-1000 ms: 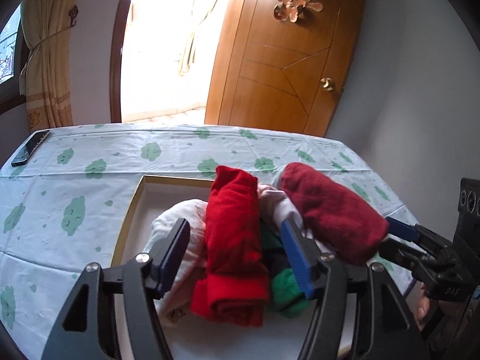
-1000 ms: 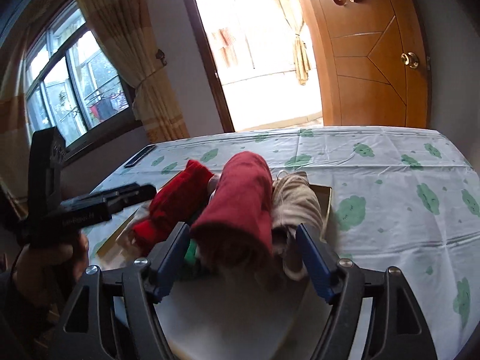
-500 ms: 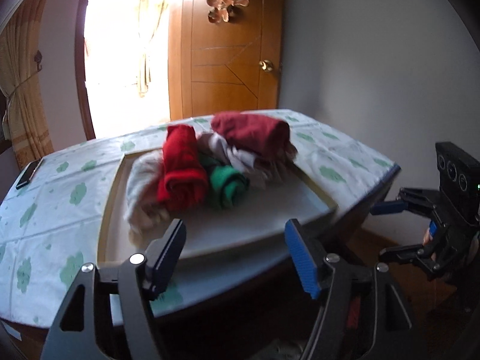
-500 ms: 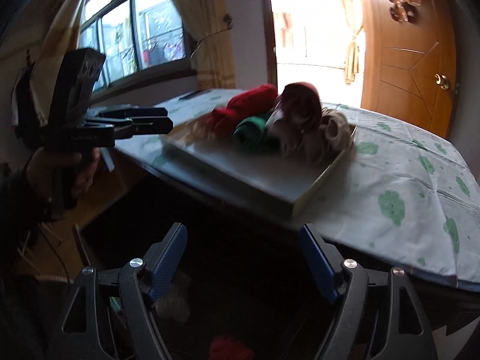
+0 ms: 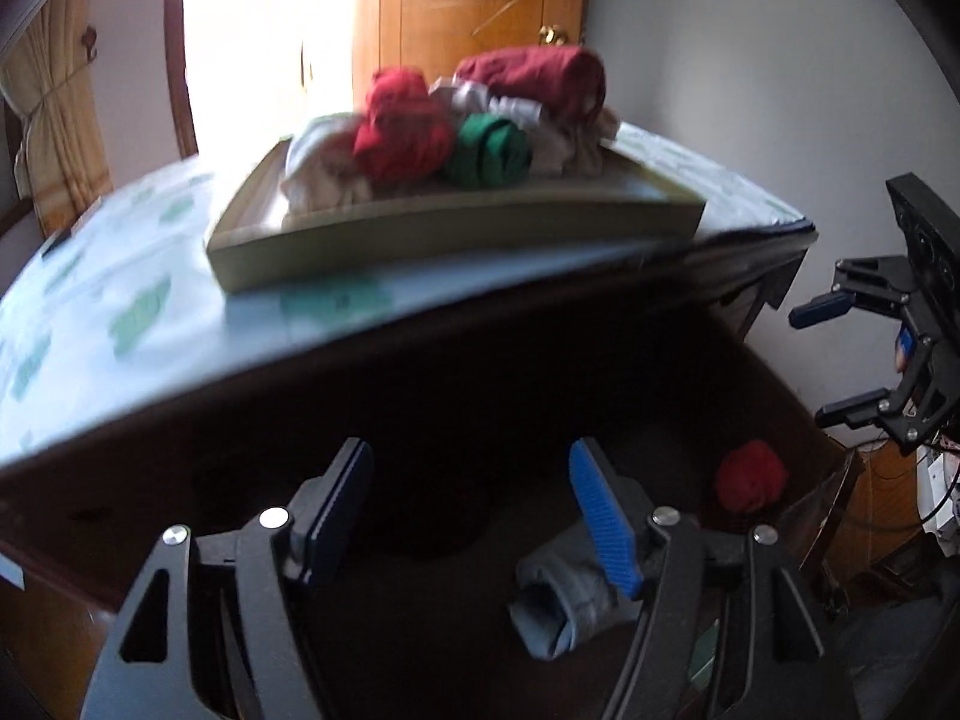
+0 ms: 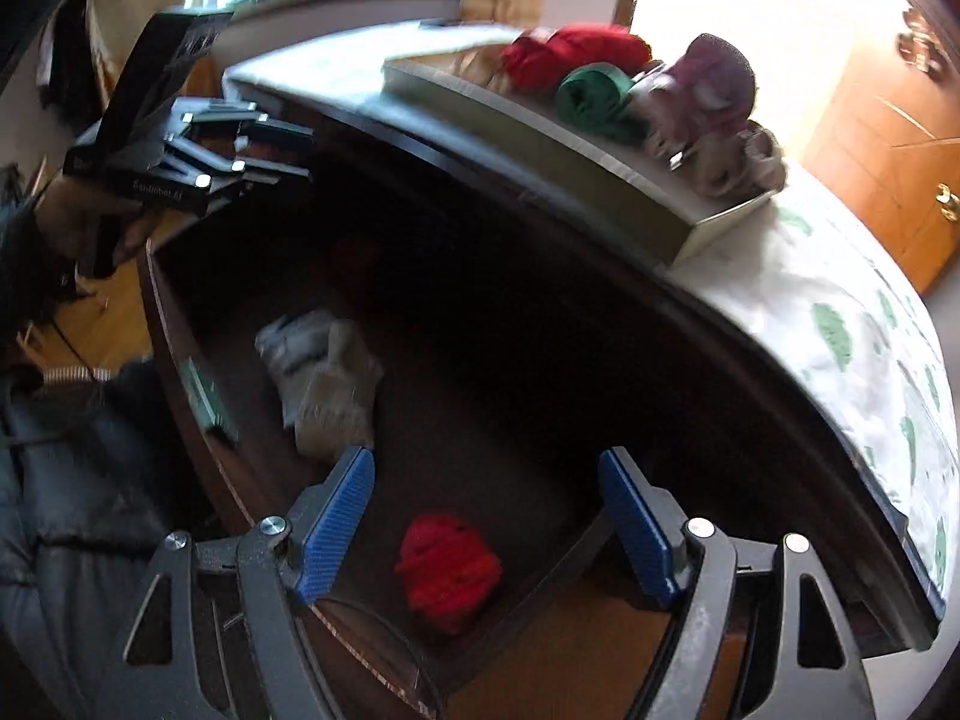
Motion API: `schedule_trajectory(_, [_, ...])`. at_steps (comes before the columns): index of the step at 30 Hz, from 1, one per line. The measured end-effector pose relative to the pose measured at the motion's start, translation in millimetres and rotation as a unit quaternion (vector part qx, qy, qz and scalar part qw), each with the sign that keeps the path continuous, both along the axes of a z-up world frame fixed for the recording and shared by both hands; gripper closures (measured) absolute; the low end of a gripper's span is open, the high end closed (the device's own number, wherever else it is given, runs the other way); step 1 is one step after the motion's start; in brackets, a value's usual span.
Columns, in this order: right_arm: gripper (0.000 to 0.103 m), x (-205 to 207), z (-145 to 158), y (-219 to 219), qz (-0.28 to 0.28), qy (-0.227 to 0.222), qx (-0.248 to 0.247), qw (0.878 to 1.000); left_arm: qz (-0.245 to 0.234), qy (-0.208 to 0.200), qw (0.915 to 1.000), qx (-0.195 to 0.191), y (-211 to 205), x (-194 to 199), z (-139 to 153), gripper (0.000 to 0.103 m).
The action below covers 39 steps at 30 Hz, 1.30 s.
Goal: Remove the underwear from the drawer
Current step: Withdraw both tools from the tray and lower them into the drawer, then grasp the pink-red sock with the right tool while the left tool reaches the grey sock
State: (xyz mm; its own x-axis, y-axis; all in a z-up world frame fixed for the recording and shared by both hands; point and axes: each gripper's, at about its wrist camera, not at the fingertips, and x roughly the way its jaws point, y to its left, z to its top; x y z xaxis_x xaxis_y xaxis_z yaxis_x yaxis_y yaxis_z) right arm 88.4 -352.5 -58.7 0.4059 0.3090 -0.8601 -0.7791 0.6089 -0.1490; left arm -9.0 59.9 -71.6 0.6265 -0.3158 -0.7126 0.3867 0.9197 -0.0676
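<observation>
The dark wooden drawer (image 6: 186, 372) stands open under the table. In it lie a rolled red underwear (image 6: 447, 573), also in the left wrist view (image 5: 750, 474), and a grey-white rolled one (image 6: 327, 372), also in the left wrist view (image 5: 564, 606). My right gripper (image 6: 486, 516) is open and empty, just above the red roll. My left gripper (image 5: 471, 510) is open and empty above the drawer's dark inside, with the grey roll by its right finger. Each gripper shows in the other's view (image 5: 852, 354) (image 6: 264, 150).
A shallow tray (image 5: 456, 234) on the cloud-print tablecloth (image 5: 120, 312) holds several rolled pieces: red (image 5: 402, 126), green (image 5: 489, 150), maroon (image 5: 540, 75), white. The table edge overhangs the drawer. A wooden door (image 5: 480, 0) and grey wall are behind.
Both grippers have dropped from above the tray on the table down to the open drawer below the table edge. Both stay open and empty.
</observation>
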Motion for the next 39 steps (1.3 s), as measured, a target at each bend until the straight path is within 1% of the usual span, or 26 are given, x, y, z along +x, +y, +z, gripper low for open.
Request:
schedule_trajectory(2, [0.024, -4, -8, 7, 0.011, 0.01, -0.029, 0.999, 0.003, 0.011, 0.9999, 0.005, 3, -1, -9, 0.034])
schedule_trajectory(5, [0.024, -4, -25, 17, 0.023, 0.022, -0.074, 0.997, 0.008, 0.016, 0.9996, 0.02, 6, -1, -18, 0.034])
schedule_trajectory(7, [0.024, -4, -33, 18, 0.025, 0.033, -0.09, 0.995, 0.01, 0.02, 0.9995, 0.021, 8, 0, -22, 0.034])
schedule_trajectory(8, [0.026, -1, -38, 20, 0.023, 0.04, -0.101, 0.994, 0.01, 0.023, 0.9995, 0.021, 9, 1, -23, 0.034])
schedule_trajectory(9, [0.029, 2, -41, 21, 0.021, 0.044, -0.109, 0.993, 0.011, 0.025, 0.9994, 0.02, 10, 1, -24, 0.033])
schedule_trajectory(11, [0.039, 8, -49, 22, 0.019, 0.06, -0.122, 0.99, 0.011, 0.031, 0.9992, 0.021, 10, 2, -28, 0.032])
schedule_trajectory(13, [0.046, 13, -58, 24, 0.019, 0.075, -0.14, 0.987, 0.009, 0.038, 0.9989, 0.024, 10, 2, -32, 0.031])
schedule_trajectory(19, [0.047, 21, -83, 30, 0.037, 0.139, -0.186, 0.972, -0.011, 0.053, 0.9975, 0.046, 0, 4, -38, 0.031])
schedule_trajectory(24, [0.047, 26, -99, 33, 0.04, 0.175, -0.208, 0.962, -0.036, 0.07, 0.9945, 0.07, -13, 5, -46, 0.031])
schedule_trajectory(30, [0.047, 26, -113, 36, 0.045, 0.184, -0.218, 0.957, -0.048, 0.079, 0.9927, 0.078, -19, 5, -51, 0.031])
schedule_trajectory(39, [0.047, 16, -126, 45, 0.049, 0.173, -0.235, 0.955, -0.055, 0.097, 0.9911, 0.073, -22, 11, -57, 0.031])
